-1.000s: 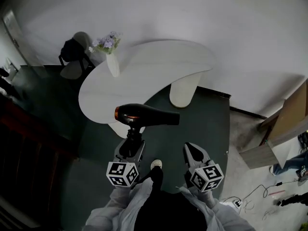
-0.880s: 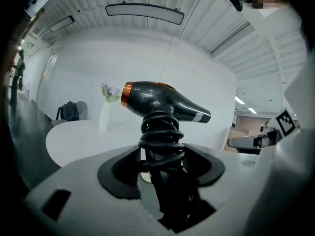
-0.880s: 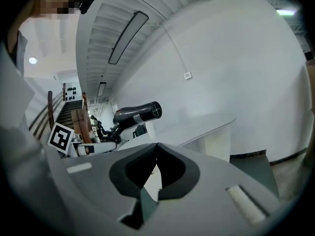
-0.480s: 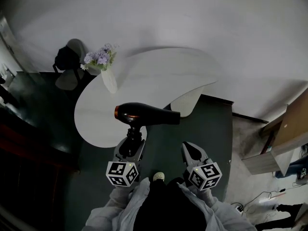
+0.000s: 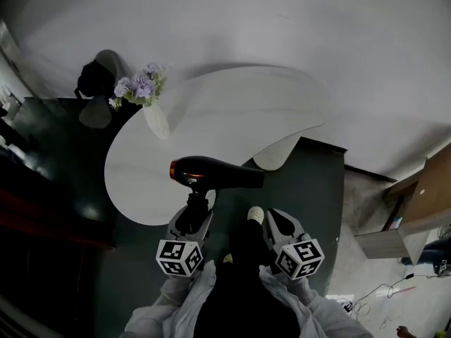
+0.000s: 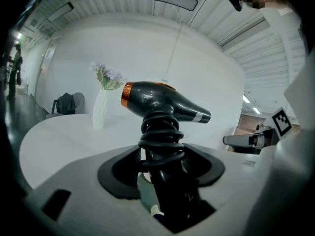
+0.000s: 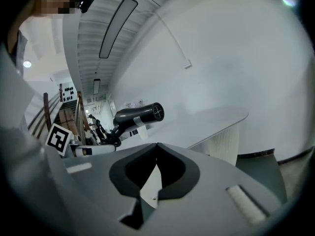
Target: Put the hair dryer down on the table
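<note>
Nearest to us, the person's dark top and pale sleeves fill the bottom of the head view. The hands themselves are hidden behind the marker cubes of the two tools.

The left gripper [image 5: 193, 215] is clamped on the handle of the black hair dryer [image 5: 211, 172]. Its jaws stand fairly wide, their pads pressed on both sides of the handle. We cannot see the lower end of the handle, which is sunk between the jaws. A black cord [image 6: 160, 136] is wound in loops round the part above them.

The right gripper [image 5: 279, 224] hangs beside it, well apart. Its jaw tips are together and nothing is between them. A pale shoe [image 5: 255, 214] shows on the dark green floor between the two grippers.

The hair dryer is held upright in the air. Its orange-ringed back end is at the left of the head view and its nozzle points right. From the head it shows against the near edge of the white table [image 5: 232, 111], not resting on it.

The ribbed table leg [image 5: 276, 153] is half covered by the curved top.

Near the table's far left edge stands a white vase [image 5: 156, 122] of lilac flowers [image 5: 137, 86].

Beyond that edge a dark shape [image 5: 95, 83] sits on a seat. It may be a bag, but it is too small for us to tell.

A plain white wall closes the view behind.
</note>
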Demonstrator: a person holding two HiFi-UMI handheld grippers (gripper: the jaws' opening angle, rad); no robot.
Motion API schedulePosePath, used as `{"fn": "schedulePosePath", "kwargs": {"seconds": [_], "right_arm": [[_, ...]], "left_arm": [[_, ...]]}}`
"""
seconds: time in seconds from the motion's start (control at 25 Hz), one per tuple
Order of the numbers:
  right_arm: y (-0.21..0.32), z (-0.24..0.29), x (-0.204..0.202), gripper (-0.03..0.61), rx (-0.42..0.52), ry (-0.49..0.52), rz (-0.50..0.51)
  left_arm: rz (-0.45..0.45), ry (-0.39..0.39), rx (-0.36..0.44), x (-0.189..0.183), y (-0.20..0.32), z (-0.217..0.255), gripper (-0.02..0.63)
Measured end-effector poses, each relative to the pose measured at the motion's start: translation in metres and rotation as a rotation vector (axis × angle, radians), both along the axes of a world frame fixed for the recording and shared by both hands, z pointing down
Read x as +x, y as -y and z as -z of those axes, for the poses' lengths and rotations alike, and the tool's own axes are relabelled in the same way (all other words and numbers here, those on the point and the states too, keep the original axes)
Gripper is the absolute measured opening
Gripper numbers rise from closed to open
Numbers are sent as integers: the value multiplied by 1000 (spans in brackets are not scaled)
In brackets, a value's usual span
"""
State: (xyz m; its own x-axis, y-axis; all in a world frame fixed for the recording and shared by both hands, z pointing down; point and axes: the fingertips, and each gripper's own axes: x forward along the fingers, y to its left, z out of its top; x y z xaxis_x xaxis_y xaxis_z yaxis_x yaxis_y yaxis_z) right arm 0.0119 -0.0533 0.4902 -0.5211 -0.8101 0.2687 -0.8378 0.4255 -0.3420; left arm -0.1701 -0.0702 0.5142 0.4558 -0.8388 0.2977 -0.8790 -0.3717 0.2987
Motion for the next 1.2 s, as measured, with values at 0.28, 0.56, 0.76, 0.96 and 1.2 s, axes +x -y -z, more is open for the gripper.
{"fn": "schedulePosePath", "kwargs": {"seconds": [0.28,0.56,0.76,0.96,1.2], "right_arm": [[76,4,12,9,5,2,30],[173,9,44,9,20,-14,46],[238,17,61,9,28,-11,72],[285,13,75,9,20,-10,92],[321,7,86,9,25,-12,117]], "left_arm": [[32,-22,-11,13,76,3,261],[40,-34,3,47,173,4,261],[44,-33,19,69,234,15,261],[53,-25,27,85,281,17,261],[63,-21,27,99,313,9,261]]}}
